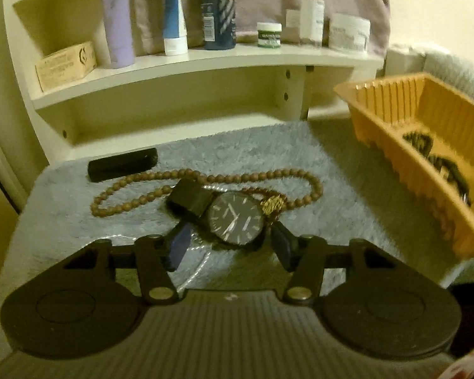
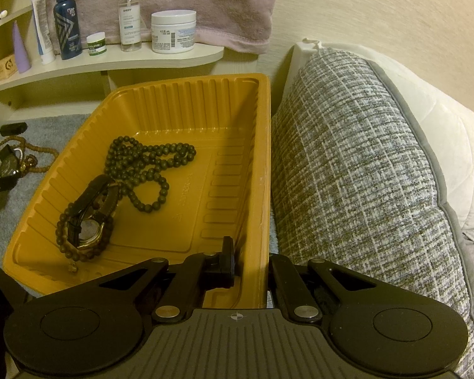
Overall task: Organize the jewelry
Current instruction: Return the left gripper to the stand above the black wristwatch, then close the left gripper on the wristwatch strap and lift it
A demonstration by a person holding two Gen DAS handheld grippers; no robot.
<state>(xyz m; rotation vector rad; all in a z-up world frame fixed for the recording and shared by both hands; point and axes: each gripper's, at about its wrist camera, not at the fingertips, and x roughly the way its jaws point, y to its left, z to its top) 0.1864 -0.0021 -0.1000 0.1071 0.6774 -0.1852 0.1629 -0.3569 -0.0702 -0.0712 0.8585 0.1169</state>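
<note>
Orange tray [image 2: 161,101]: dark beads [image 2: 148,164], watch [image 2: 88,221] | right tongs [image 2: 252,262] clamp its wall | left tongs [image 1: 230,246] apart

Both wrist views angled down, close, sharing tray [image 1: 379,117], shelf [image 2: 110,63]

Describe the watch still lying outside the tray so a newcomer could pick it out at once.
Start at the grey fluffy mat below the white shelf. A loop of brown beads lies on it, and the watch rests across that loop, left of the orange tray. It alone has a round dark dial with pale hour marks.
</note>
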